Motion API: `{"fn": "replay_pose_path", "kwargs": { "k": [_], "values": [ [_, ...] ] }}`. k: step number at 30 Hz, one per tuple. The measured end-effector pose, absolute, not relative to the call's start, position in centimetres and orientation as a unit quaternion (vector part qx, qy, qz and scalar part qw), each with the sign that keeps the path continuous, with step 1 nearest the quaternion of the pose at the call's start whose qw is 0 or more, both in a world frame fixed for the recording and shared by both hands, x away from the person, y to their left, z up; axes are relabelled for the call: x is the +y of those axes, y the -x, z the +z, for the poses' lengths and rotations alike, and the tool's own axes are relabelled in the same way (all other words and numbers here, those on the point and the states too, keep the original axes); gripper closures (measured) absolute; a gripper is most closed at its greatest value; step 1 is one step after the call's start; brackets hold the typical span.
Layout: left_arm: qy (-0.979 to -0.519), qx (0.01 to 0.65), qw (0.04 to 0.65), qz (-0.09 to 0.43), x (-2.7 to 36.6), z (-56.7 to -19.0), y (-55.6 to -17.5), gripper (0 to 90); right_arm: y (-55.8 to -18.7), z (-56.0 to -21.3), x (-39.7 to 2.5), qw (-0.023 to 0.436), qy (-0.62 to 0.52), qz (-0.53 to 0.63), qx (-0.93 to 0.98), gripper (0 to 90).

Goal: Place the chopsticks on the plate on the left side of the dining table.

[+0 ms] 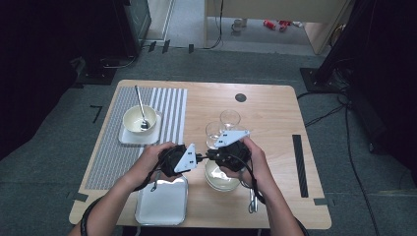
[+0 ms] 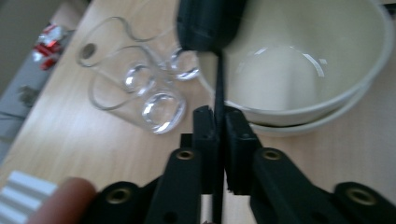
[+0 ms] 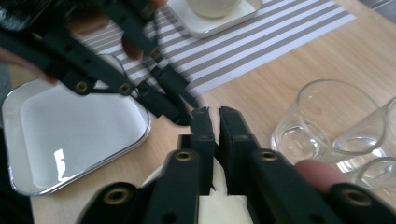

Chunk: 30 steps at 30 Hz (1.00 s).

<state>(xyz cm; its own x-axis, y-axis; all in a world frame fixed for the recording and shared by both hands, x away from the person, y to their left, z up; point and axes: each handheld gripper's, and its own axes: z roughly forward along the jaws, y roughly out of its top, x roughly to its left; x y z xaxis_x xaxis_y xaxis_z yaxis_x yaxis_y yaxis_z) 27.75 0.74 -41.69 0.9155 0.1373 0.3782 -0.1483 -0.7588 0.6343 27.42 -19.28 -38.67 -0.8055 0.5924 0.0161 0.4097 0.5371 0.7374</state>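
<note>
Left gripper (image 2: 217, 114): jaws pinched on a thin dark strip (image 2: 218, 79) (can't tell what it is, it shows edge-on). Grip is firm, with no gap either side of the strip.

Strip: the long axis runs straight out along the left jaws toward the right gripper (image 1: 209, 156), so roughly left to right across the surface (image 1: 275, 113) in the high view. It hangs in the air over the near rim of the bowl (image 2: 327, 93), not touching it. The far end disappears against the dark body of the right gripper.

Right gripper, in its own view (image 3: 215, 116): jaws nearly closed, only a narrow slit between them. I cannot tell whether the strip is in that slit. The left jaw tips come in from upper left and sit just beside the right jaw tips, almost nose to nose.

The relation that matters: both sets of jaws lie on the strip's axis from opposite ends, so this looks like a handover or a two-ended pull. My read is the left hand owns it now, and the right needs a confirmed bite before the left lets go.

Clearances: tray (image 1: 162, 201) is near-left of the meeting point, and the glasses (image 1: 216, 132) are just behind it (tip risk if the right hand swings away from the person).
</note>
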Motion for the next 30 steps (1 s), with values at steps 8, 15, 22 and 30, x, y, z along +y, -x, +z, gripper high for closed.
{"fn": "replay_pose_path", "kwargs": {
  "k": [8, 15, 22, 30],
  "values": [
    [-0.916, 0.003, 0.344, 0.206, 1.0, -41.4, -27.8, 86.9, -27.7, -38.8, -20.4, 0.118, -0.322, 0.422, 0.839, 77.6],
    [-0.92, 0.015, 0.344, 0.189, 2.0, -41.4, -28.1, 86.6, -27.7, -39.2, -21.8, 0.127, -0.36, 0.442, 0.812, 68.8],
    [-0.916, 0.036, 0.358, 0.178, 3.0, -41.1, -28.7, 86.5, -27.6, -39.6, -22.8, 0.136, -0.386, 0.454, 0.792, 64.2],
    [-0.918, 0.044, 0.356, 0.168, 4.0, -41.4, -29.1, 86.7, -27.4, -39.5, -24.2, 0.148, -0.412, 0.461, 0.772, 54.7]
  ]
}}
